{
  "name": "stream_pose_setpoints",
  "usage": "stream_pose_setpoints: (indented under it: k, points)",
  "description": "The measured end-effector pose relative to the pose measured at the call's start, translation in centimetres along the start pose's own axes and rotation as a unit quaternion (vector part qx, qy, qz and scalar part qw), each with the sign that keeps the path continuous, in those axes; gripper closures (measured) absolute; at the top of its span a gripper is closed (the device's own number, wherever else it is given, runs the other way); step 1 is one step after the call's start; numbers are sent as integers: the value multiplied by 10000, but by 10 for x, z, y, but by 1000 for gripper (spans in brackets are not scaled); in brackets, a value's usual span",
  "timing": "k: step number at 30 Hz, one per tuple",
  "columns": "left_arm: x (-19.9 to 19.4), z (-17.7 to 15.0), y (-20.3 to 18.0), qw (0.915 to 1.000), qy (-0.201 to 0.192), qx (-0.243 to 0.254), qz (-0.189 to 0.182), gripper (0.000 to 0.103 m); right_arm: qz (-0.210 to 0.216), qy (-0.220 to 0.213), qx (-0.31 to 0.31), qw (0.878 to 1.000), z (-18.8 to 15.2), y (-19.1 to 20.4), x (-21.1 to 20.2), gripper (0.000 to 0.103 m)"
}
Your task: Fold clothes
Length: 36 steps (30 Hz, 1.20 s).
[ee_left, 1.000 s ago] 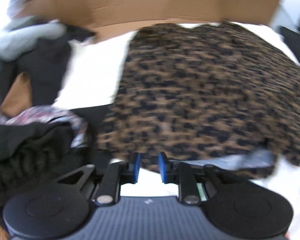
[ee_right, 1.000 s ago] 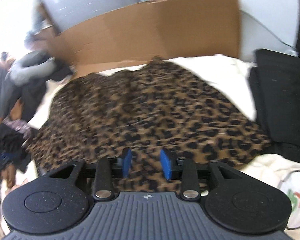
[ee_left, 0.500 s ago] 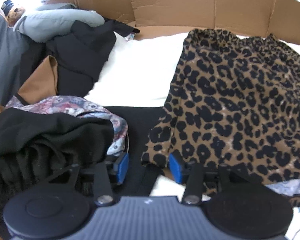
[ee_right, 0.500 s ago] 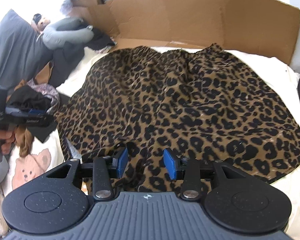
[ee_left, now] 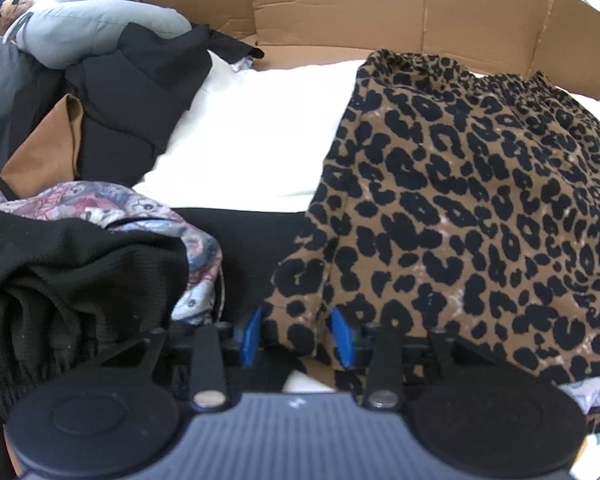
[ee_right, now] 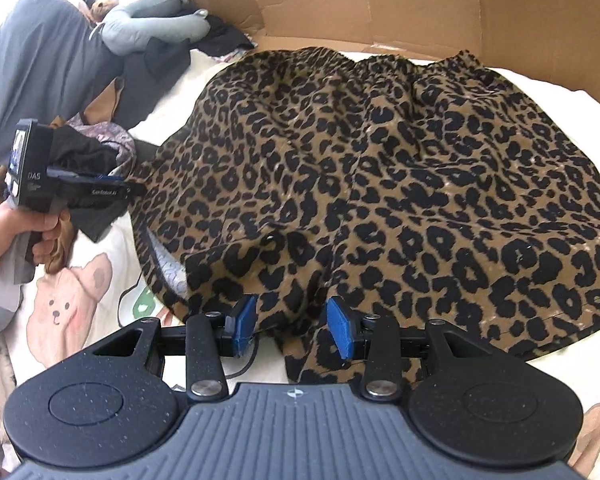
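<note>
Between the blue pads of the left gripper, at six o'clock in the left wrist view, sits a corner of the leopard-print garment. The jaws have just been closing, after spreading a moment before; the left pad seems to stand just off the cloth, so I cannot tell whether the pinch has taken. A second ago this view was blurred, with the gripper at the garment's near hem; now it is sharp and the gripper sits lower, at the garment's left corner. The right gripper stands half-spread as before, with a raised fold of the near hem between its pads; again contact is unclear.

Only the right wrist view shows the whole garment lying flat on the pale bedding, the bear-print sheet at eight o'clock, and the person's hand around the left gripper's handle at nine o'clock. Only the left wrist view shows the black strip of cloth that the corner overlaps.

From seven to ten o'clock in the left view lies a heap just beside the gripper: black knit clothing, a floral piece, farther out a black garment and a grey pillow. A cardboard wall closes the far edge at twelve o'clock.
</note>
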State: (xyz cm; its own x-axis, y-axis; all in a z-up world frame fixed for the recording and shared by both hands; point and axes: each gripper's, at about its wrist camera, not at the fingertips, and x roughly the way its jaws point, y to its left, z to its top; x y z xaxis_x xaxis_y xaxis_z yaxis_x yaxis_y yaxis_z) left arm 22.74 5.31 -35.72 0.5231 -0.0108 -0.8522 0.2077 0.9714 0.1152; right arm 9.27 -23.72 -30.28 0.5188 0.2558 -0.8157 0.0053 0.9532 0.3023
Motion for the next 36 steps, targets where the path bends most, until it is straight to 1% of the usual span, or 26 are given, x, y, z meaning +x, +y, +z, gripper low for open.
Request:
stream_pose_setpoints:
  k: [1, 3, 4, 6, 8, 11, 14, 17, 19, 20, 21, 24, 29, 32, 34, 36]
  points:
    - [0, 0, -1, 10000, 2, -2, -18, 63, 13, 18, 0, 10000, -1, 1, 1, 56]
    - [0, 0, -1, 10000, 16, -14, -27, 68, 39, 51, -5, 10000, -2, 2, 1, 56]
    - [0, 0, -1, 10000, 23, -23, -26, 73, 52, 64, -21, 10000, -2, 4, 2, 56]
    - [-1, 0, 0, 9999, 24, -92, -54, 77, 81, 93, -52, 9999, -4, 7, 4, 56]
    - [-3, 1, 3, 9996, 29, -219, -150, 85, 113, 140, -68, 9998, -5, 9, 6, 56]
    - [-7, 2, 4, 9993, 26, -250, -278, 93, 180, 242, -42, 9995, -7, 13, 11, 56]
    - [-12, 4, 2, 9990, -17, -254, -375, 96, 253, 332, -43, 9991, -8, 20, 17, 56]
    - [-18, 6, 1, 9984, -80, -319, -457, 96, 173, 404, -107, 9990, -8, 28, 23, 56]
    - [-22, 8, 1, 9980, -127, -361, -501, 96, 72, 457, -107, 9989, -8, 32, 26, 54]
    - [-24, 9, 1, 9978, -151, -382, -523, 96, -19, 472, -100, 9988, -7, 33, 28, 48]
    - [-26, 9, 1, 9976, -167, -397, -541, 96, -126, 480, -93, 9987, -7, 35, 29, 40]
    - [-28, 10, 2, 9971, -206, -439, -580, 96, -415, 382, -194, 9982, -7, 43, 30, 29]
    - [-29, 9, 5, 9964, -232, -525, -617, 96, -439, 409, -485, 9970, -12, 63, 33, 27]
    - [-30, 7, 6, 9961, -244, -572, -633, 96, -613, 469, -578, 9953, -17, 69, 41, 27]
    - [-31, 6, 7, 9958, -251, -596, -650, 96, -775, 493, -501, 9945, -19, 70, 47, 27]
    - [-33, 5, 7, 9957, -261, -582, -666, 97, -822, 579, -335, 9944, -21, 68, 54, 29]
